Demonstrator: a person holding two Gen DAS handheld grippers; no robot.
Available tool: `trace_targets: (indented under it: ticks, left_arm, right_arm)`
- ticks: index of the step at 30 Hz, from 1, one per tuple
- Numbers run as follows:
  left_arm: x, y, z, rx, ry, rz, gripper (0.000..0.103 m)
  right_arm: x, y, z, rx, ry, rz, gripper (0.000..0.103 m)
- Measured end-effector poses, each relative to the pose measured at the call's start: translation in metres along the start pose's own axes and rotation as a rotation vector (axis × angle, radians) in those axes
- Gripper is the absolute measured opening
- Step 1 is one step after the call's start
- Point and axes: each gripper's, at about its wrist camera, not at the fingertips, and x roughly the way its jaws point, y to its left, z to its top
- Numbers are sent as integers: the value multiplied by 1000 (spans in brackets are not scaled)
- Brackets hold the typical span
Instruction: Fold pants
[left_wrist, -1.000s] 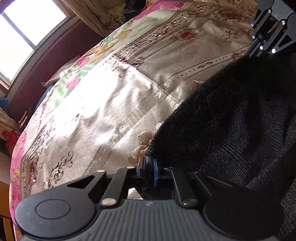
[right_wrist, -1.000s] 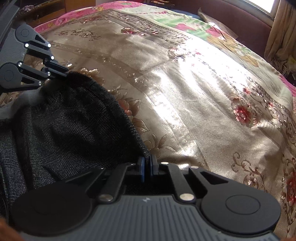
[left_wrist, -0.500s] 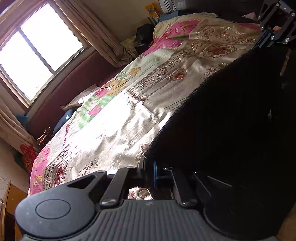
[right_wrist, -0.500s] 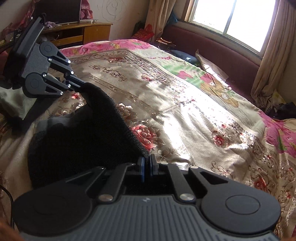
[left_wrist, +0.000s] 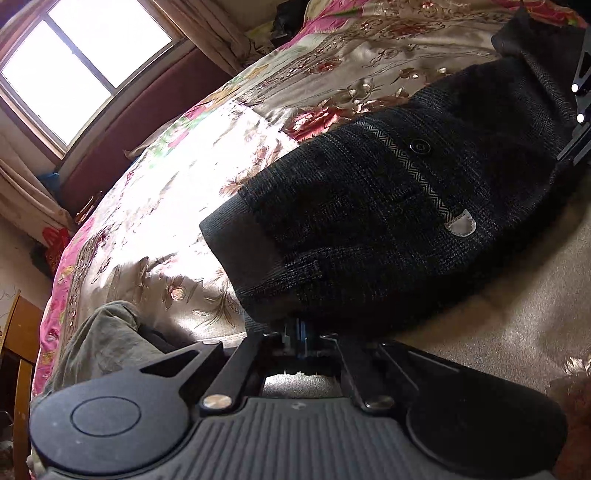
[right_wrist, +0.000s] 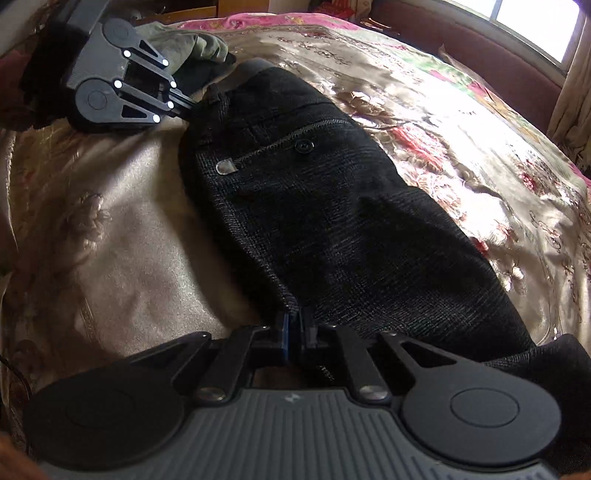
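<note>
Dark grey woven pants (left_wrist: 388, 221) (right_wrist: 332, 221) lie flat on the bed, back pocket with a button facing up. My left gripper (left_wrist: 295, 332) is shut on the waistband edge of the pants; it also shows in the right wrist view (right_wrist: 184, 103) at the far end of the garment. My right gripper (right_wrist: 293, 328) is shut on the near edge of the pants further down the leg. Only a sliver of it shows at the right edge of the left wrist view (left_wrist: 580, 122).
A floral satin bedspread (right_wrist: 461, 122) covers the bed. A crumpled olive-green garment (left_wrist: 107, 343) (right_wrist: 192, 44) lies beside the waistband. A window (left_wrist: 85, 62) with curtains and a maroon bench stand beyond the bed. Wooden furniture (left_wrist: 18, 332) stands at the left.
Both grippers have come down from holding the pants lifted over the bed. The pants now lie spread flat with the back pocket up, still held at both ends.
</note>
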Motion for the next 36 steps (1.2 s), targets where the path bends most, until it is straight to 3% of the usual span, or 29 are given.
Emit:
trace_targets:
  ticks: [5, 8, 11, 14, 18, 22, 25, 30, 33, 36]
  left_arm:
    - [-16, 16, -3, -51, -30, 25, 18]
    - [-27, 24, -4, -112, -77, 52, 18]
    - [-36, 29, 7, -194, -161, 28, 18]
    - [-24, 9, 18, -157, -184, -2, 19]
    - [8, -17, 10, -74, -83, -12, 20]
    - [-2, -21, 15, -49, -64, 2, 20]
    - [-20, -25, 29, -31, -103, -9, 20]
    - [-46, -58, 69, -7, -225, -118, 21]
    - [-51, -90, 94, 24, -275, -210, 22]
    - [-45, -132, 118, 93, -306, -274, 24]
  right_arm:
    - [-22, 0, 7, -35, -46, -11, 7]
    - [-17, 2, 5, -39, -34, -16, 7]
    - [-3, 6, 1, -33, -7, -18, 9]
    - [-3, 9, -1, -29, -11, -24, 10]
    - [-7, 0, -4, -10, -13, -9, 13]
    - [-26, -18, -10, 58, -36, 1, 15]
    - [-49, -37, -17, 112, -76, -36, 16]
    - [-78, -81, -40, 233, -71, -124, 18]
    - [-90, -120, -70, 371, -54, -209, 26]
    - [-95, -161, -105, 533, -57, -253, 26]
